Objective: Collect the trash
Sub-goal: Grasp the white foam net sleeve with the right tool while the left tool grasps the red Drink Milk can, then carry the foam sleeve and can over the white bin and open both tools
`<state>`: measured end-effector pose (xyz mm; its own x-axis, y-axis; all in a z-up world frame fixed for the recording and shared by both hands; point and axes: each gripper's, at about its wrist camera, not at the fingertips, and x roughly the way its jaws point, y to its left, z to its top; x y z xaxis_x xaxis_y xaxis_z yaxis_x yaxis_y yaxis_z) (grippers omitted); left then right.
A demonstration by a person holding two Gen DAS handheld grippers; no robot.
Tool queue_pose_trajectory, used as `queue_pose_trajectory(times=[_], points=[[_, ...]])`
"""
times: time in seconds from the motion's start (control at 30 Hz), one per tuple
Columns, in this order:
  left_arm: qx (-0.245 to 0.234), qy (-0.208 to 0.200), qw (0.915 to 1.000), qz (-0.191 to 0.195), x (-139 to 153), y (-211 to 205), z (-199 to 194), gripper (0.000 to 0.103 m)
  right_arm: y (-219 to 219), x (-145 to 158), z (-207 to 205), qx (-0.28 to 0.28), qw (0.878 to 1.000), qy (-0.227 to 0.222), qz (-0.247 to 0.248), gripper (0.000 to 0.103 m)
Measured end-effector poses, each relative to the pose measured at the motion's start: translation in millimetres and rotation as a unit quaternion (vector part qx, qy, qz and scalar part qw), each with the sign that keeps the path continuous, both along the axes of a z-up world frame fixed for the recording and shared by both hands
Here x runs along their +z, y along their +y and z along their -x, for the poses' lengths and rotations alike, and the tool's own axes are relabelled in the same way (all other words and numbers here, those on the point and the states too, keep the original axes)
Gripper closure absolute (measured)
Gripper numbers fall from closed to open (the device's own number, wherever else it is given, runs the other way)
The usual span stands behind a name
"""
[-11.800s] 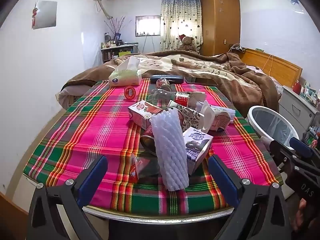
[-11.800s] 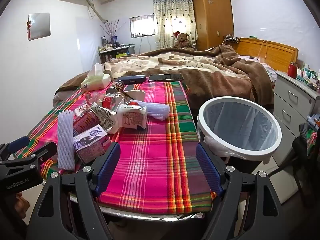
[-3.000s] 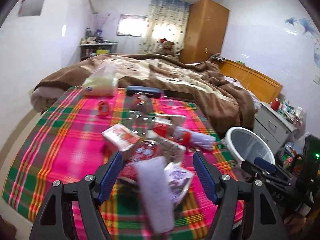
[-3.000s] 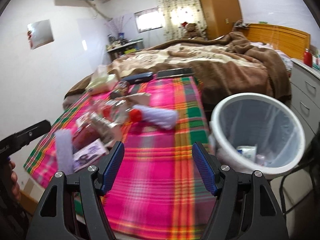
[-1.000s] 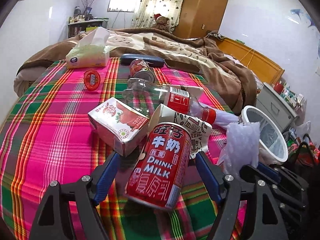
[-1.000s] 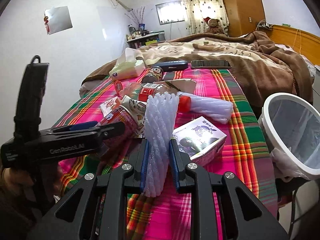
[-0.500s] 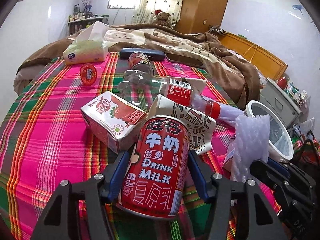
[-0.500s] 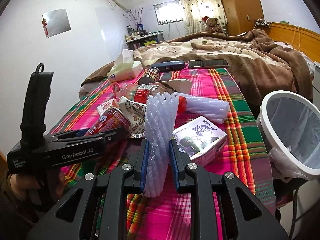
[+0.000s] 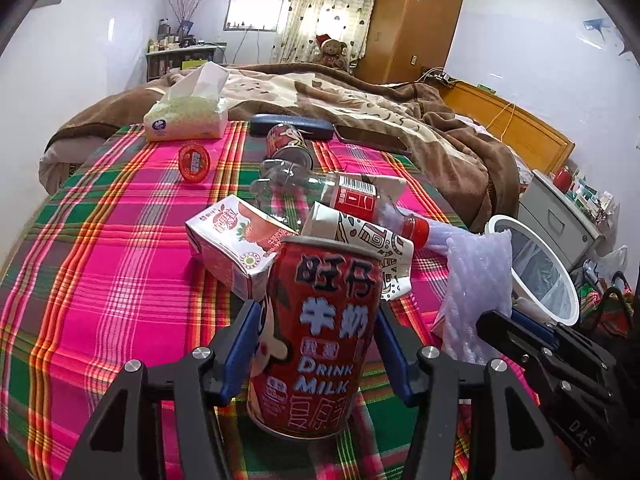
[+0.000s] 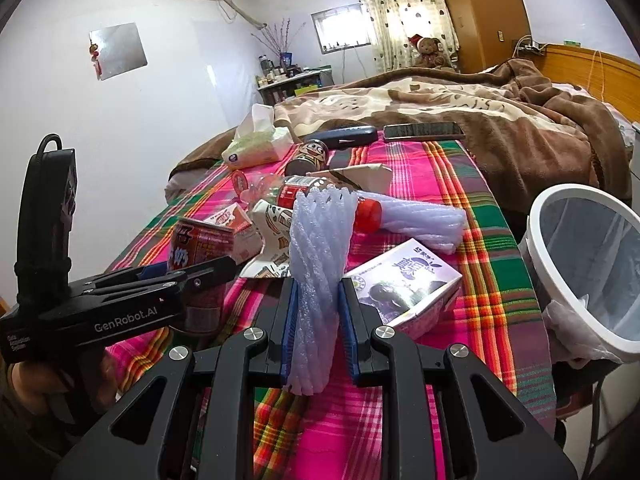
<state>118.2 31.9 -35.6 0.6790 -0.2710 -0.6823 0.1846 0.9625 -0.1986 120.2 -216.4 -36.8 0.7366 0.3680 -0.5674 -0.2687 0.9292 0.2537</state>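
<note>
Left claw [image 9: 316, 344], jaws just closing, clamps the upright milk can [image 9: 316, 340]; right claw [image 10: 318, 316] pinches foam netting [image 10: 318, 264]; bin [image 10: 536, 236] lies rightward, nearer the right claw.

The room is bright with soft daylight that comes from the window [image 9: 251, 15] and the curtain [image 9: 332, 8] at the far wall, and both are washed out white by glare. Both fisheye views bend straight lines strongly near the edges and have black corners, so the wardrobe [image 9: 408, 24] leans inward. The plaid cloth [image 9: 120, 248] is sharp in the middle, the lower border is a little smeared, and shadows under the clutter are weak.
</note>
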Motion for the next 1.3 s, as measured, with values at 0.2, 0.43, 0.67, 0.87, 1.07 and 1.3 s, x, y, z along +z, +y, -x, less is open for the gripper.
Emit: queue_pose_trajectory(times=[0.2,0.43,0.67,0.87,1.07,1.3], points=[[0.004,-0.009,0.9999,0.006,7,2,4,0.047,-2,6,2,-0.001,1.0,-0.008,-0.002,0.082],[0.003,-0.022,0.9997,0.007,19,-1,9,0.048,-8,16,7,-0.006,1.0,-0.022,-0.008,0.082],[-0.004,-0.041,0.9991,0.003,38,-11,15,0.048,-21,27,5,-0.019,0.999,-0.034,-0.02,0.082],[-0.022,-0.054,0.9983,0.0,54,-30,15,0.048,-40,34,4,-0.041,0.998,-0.044,-0.024,0.082],[-0.052,-0.065,0.9965,-0.001,65,-62,12,0.048,-66,41,4,-0.075,0.996,-0.052,-0.022,0.082],[-0.09,-0.071,0.9934,-0.002,74,-104,3,0.048,-102,46,0,-0.124,0.991,-0.054,-0.018,0.082]])
